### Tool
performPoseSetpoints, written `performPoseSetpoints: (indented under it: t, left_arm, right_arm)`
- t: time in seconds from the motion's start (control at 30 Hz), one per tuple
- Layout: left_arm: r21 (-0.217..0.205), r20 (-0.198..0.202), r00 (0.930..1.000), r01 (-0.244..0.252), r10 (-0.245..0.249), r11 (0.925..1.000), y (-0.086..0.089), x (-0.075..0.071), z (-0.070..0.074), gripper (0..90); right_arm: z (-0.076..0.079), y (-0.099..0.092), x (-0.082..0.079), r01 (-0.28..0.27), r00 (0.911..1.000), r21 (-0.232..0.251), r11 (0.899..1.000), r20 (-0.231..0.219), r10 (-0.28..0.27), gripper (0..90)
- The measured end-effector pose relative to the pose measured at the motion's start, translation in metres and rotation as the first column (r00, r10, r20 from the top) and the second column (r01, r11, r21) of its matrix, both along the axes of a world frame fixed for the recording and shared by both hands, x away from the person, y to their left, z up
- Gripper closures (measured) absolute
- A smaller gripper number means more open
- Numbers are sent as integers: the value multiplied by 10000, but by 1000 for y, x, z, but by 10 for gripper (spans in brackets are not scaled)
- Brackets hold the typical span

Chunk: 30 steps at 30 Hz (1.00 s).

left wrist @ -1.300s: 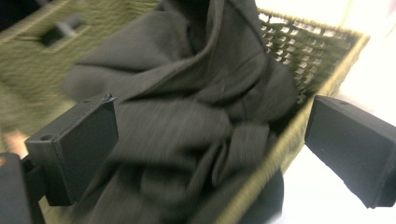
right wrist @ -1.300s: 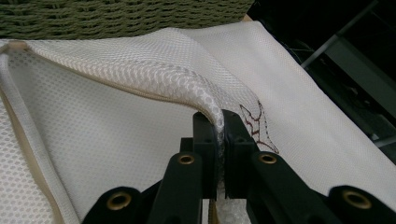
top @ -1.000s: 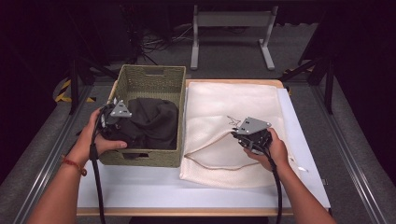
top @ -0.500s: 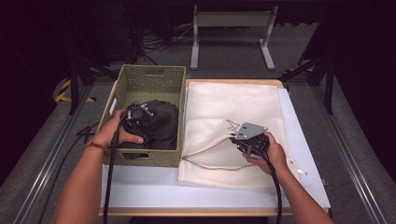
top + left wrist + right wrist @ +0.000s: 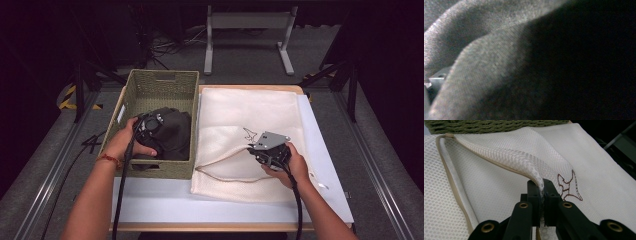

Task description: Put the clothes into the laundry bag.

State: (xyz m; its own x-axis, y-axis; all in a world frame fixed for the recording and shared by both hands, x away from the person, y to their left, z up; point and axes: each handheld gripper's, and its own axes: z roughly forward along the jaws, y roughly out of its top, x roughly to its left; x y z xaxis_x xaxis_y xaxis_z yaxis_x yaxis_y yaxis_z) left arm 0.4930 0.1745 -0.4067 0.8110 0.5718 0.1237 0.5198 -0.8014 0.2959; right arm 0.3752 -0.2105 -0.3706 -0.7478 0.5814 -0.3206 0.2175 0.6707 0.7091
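The left gripper (image 5: 150,125) has dropped from the basket's (image 5: 162,82) left rim into the dark garment (image 5: 172,132) at the tabletop's left edge; whether its jaws are spread cannot be told. The right gripper (image 5: 542,192) keeps pinching the mesh bag's (image 5: 245,107) upper layer, holding the mouth open, likely for loading.
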Motion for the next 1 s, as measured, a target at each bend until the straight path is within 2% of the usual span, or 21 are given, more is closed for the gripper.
performPoseSetpoints:
  t: [0.03,0.1,0.17,0.2,0.27,0.37,0.47,0.5,0.53,0.57,0.67,0.77,0.83,0.87,0.9,0.93,0.97,1.0]
  left_arm:
    - [-68,-3,10000,-88,88,9999,-1,0,0,5]
    - [227,38,10000,-28,27,9997,-3,-1,0,7]
    - [44,217,9992,-350,349,9994,-8,-5,-2,7]
    - [286,51,9999,-113,112,9995,-7,-3,0,6]
    - [-51,-13,9995,-326,326,9995,-6,-3,-1,7]
    - [-62,-253,9993,-283,281,9996,-4,-1,-1,2]
    - [-77,-257,9990,-361,359,9993,-4,-1,-1,0]
    - [54,-304,9992,-268,270,9996,-3,0,-1,0]
    - [-29,-230,9991,-371,370,9993,-4,-1,-1,4]
    - [146,-265,9993,-268,271,9995,-3,0,1,19]
    - [209,-186,9995,-239,243,9995,-3,-1,3,98]
    - [144,53,9996,-270,270,9995,0,-2,5,202]
    - [-49,178,9989,-443,443,9990,0,-4,6,271]
    - [535,-26,9999,129,-128,9985,3,-1,11,296]
    - [52,218,9991,-370,369,9993,0,-5,8,324]
    - [563,152,9998,90,-99,9984,2,-3,13,379]
    - [104,373,9986,-369,365,9993,0,-6,10,407]
    - [511,273,9996,24,-38,9987,3,-4,13,414]
  right_arm:
    - [0,0,0,-2,10000,8,10000,9,2,862]
    - [1,-1,0,25,10000,83,10000,1,-25,861]
    - [1,-1,0,1,10000,65,10000,-31,0,861]
    - [0,-1,0,-17,10000,53,10000,-49,17,861]
    - [0,0,0,-16,10000,30,10000,-55,16,861]
    - [0,-1,0,-40,10000,30,10000,-32,40,859]
    - [0,-2,0,-46,10000,111,9999,-39,47,859]
    - [0,-3,0,-61,10000,146,9999,-62,62,859]
    - [-1,-4,1,-64,9999,156,9999,-98,66,859]
    - [-2,-4,1,-55,9999,157,9999,-140,58,859]
    - [-3,-5,1,-32,9999,110,9999,-136,33,860]
    - [-1,-5,0,-58,10000,124,9999,-73,59,860]
    - [-1,-6,0,-83,9999,159,9998,-79,84,860]
    - [-1,-7,0,-70,9999,200,9998,-81,72,860]
    - [-1,-7,0,-68,9999,217,9997,-102,70,860]
    - [-1,-8,0,-74,9999,218,9997,-111,77,860]
    - [-1,-8,1,-96,9999,230,9997,-115,99,860]
    - [-1,-8,1,-90,9999,241,9997,-121,93,860]
